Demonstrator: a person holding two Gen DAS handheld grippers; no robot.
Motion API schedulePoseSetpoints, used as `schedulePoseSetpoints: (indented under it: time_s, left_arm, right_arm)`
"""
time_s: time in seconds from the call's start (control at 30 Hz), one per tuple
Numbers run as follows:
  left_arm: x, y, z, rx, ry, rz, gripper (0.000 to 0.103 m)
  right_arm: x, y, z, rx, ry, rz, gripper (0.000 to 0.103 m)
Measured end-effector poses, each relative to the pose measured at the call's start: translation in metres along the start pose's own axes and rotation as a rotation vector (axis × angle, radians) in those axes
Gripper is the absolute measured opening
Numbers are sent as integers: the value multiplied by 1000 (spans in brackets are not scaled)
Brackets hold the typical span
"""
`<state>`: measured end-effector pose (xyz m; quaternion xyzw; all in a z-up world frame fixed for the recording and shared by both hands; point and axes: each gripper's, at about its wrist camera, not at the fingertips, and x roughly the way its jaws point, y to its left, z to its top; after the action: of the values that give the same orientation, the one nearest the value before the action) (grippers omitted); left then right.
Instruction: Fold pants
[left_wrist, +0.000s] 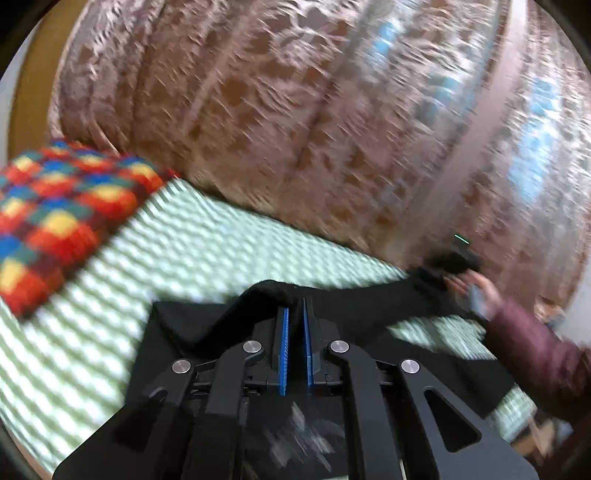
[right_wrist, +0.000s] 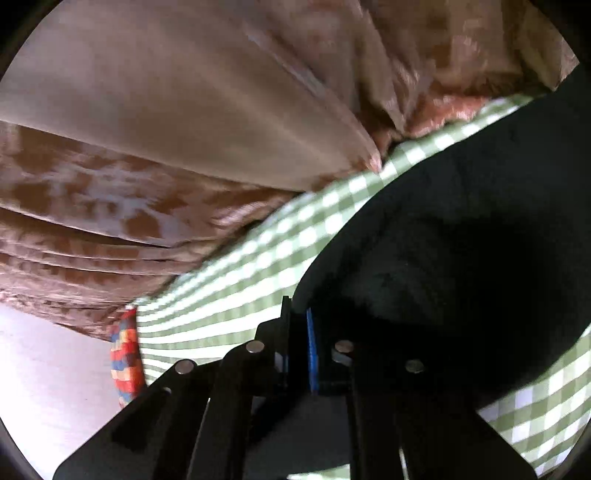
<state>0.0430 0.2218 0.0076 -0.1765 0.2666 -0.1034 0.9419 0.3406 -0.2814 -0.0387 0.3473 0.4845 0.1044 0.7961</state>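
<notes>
Where left claw (left_wrist: 294, 314) pinches pants (left_wrist: 369, 299), right claw (left_wrist: 456, 260) shows

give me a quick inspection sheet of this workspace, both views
surface: green-and-white checked sheet, seen in both views.
job's things: black pants lie on the sheet; one edge is lifted and stretched between the two grippers.
clutter: multicoloured checked cloth on the sheet's far left corner.
grippers: left gripper is shut on a raised fold of the pants. Right gripper is shut on the pants' edge; the right hand, in a maroon sleeve, shows in the left view.
cables: nothing seen.
surroundings: brown patterned curtain hangs behind the sheet; pale floor below it. Both views are motion-blurred.
</notes>
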Motion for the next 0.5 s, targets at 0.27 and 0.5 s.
schedulePoseSetpoints:
  time_s: [0.27, 0.5]
  left_arm:
    - [33, 44, 88, -73, -110, 130, 6]
    - [-4, 59, 38, -127, -68, 110, 6]
  right_arm:
    - [-106, 26, -55, -205, -104, 192, 6]
    - [-147, -17, -169, -279, -23, 240, 6]
